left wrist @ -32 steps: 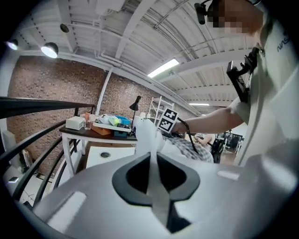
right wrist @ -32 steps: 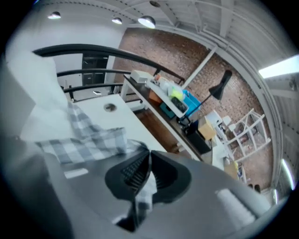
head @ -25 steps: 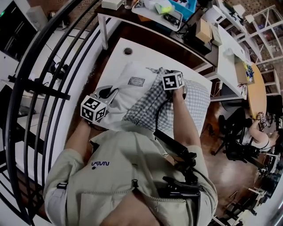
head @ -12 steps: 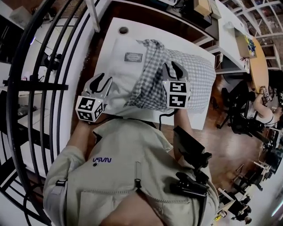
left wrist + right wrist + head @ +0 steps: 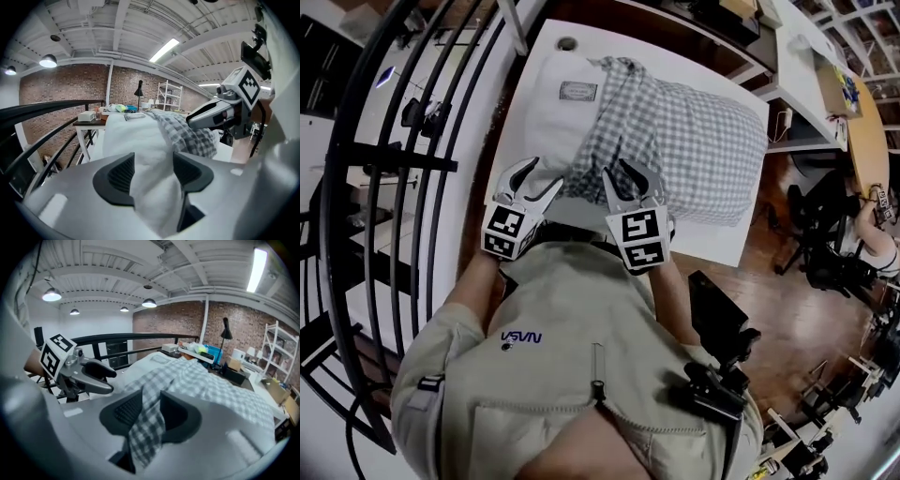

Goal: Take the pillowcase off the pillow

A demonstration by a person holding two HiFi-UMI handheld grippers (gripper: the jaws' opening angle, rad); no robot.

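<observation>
A white pillow (image 5: 551, 103) lies on a white table (image 5: 733, 242), its right part still inside the grey checked pillowcase (image 5: 684, 141). The pillowcase's open end is bunched across the middle. My left gripper (image 5: 542, 172) is at the pillow's near edge. Its jaws are opening, with a fold of white pillow (image 5: 140, 140) between the pads. My right gripper (image 5: 617, 171) sits beside it at the pillowcase's near edge, jaws apart. A hanging strip of checked cloth (image 5: 150, 423) lies between its pads, not squeezed. Each gripper shows in the other's view: right (image 5: 213, 111), left (image 5: 93, 373).
A black curved railing (image 5: 356, 187) runs close along the table's left side. Desks with clutter (image 5: 806, 56) stand beyond the far edge. An office chair and a seated person (image 5: 862, 234) are at the right, over wooden floor. A black device (image 5: 722, 375) hangs at my hip.
Both grippers have pulled back from farther up the pillow to its near edge. Both jaws, shut a second ago, now stand apart. The right one let go of the pillowcase's bunched end.
</observation>
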